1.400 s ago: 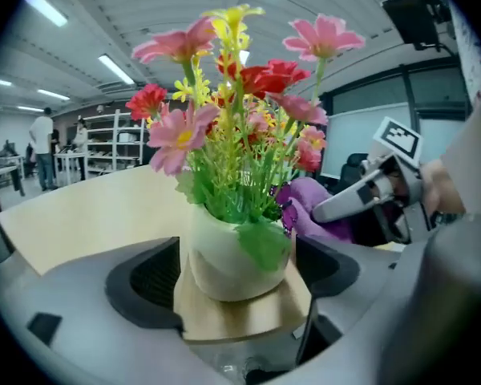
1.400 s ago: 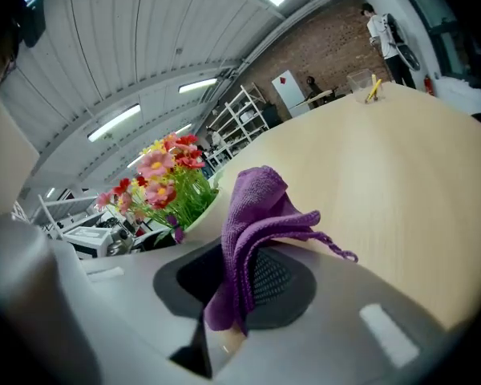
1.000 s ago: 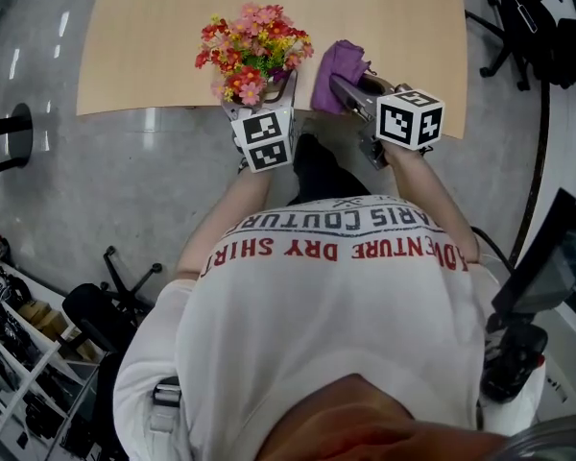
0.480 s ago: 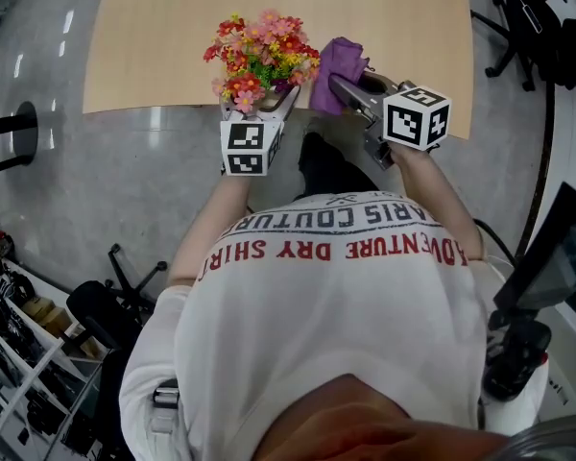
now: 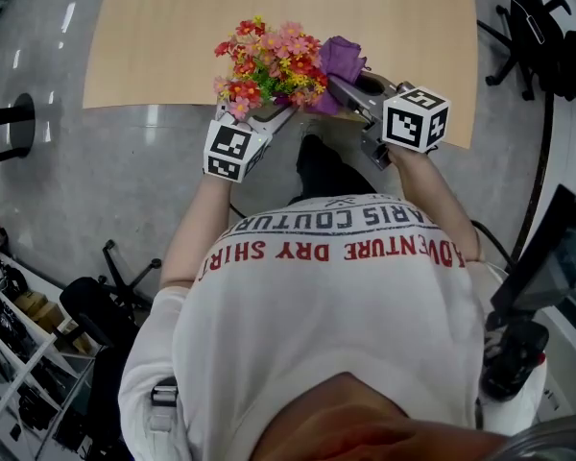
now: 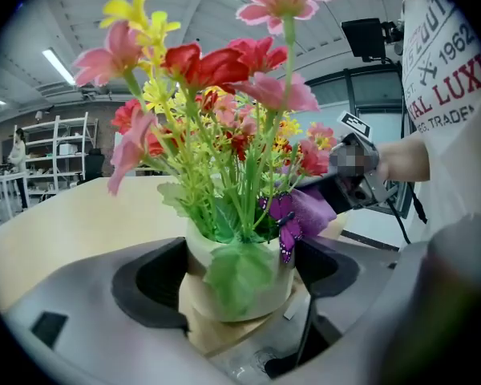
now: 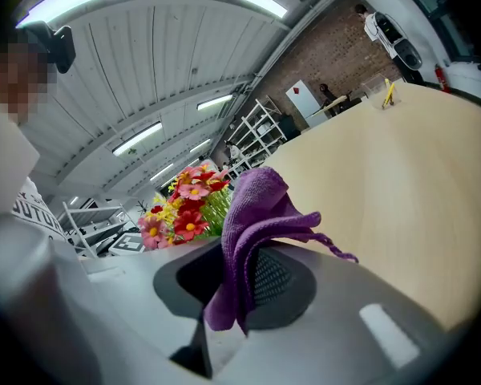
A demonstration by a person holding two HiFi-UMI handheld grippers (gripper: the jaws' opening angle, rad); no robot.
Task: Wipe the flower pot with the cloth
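A pale wooden table [image 5: 173, 27] fills twelve o'clock on a glossy grey floor [image 5: 96, 181]; shelves [image 5: 14, 358] at eight, a black chair [image 5: 530, 12] at two, strip lights [image 7: 136, 139] overhead.

Left tool [image 6: 239, 283] clamps flower pot [image 6: 196, 273]; right tool [image 7: 236, 287] pinches cloth [image 7: 252, 207].

— Where is the flower pot [image 6: 236, 283]?
— Between the jaws of the left hand-held gripper [image 5: 269, 115], at the near edge of the desk [image 5: 173, 27]. The flowers [image 5: 269, 60] stand in it.
— And the cloth [image 5: 341, 60]?
— In the jaws of the right hand-held gripper [image 5: 344, 89], just right of the flowers and touching them.
— How do the two hand-held grippers lie?
— Side by side at the desk's near edge, with the person behind them. Their tips come together at the flowers.
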